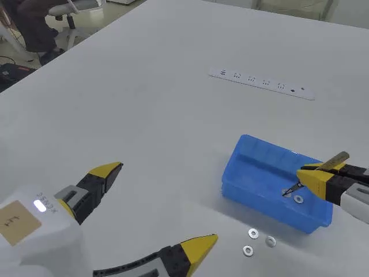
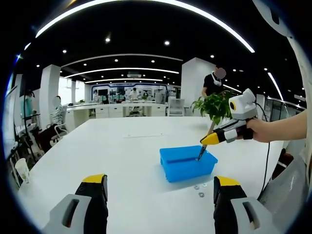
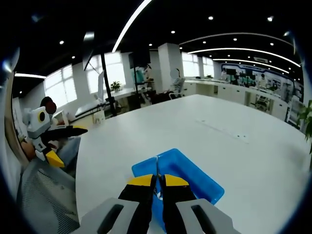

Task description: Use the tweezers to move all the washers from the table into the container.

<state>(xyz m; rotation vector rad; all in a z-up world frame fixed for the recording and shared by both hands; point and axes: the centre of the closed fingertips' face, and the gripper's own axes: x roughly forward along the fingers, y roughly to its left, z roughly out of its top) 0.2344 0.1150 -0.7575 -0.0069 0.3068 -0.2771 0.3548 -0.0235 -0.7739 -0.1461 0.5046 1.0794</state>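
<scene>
A blue container [image 1: 259, 167] stands on the white table. One washer [image 1: 298, 199] lies on its floor. Three washers [image 1: 253, 233] lie on the table just in front of it, and they show again as washers [image 2: 200, 190] in the left gripper view. My right gripper [image 1: 308, 173] is shut on thin metal tweezers [image 1: 291, 189], whose tips point down into the container beside that washer. In the right gripper view the tweezers [image 3: 157, 168] stick out from the closed right gripper [image 3: 157, 181] over the container [image 3: 195, 180]. My left gripper [image 1: 158, 206] hangs open and holds nothing, well left of the container [image 2: 187, 163].
A white power strip [image 1: 262, 83] lies on the table beyond the container. An office chair [image 1: 72, 11] stands past the table's far left edge. A potted plant [image 2: 214, 105] and a standing person [image 2: 212, 83] are behind the table.
</scene>
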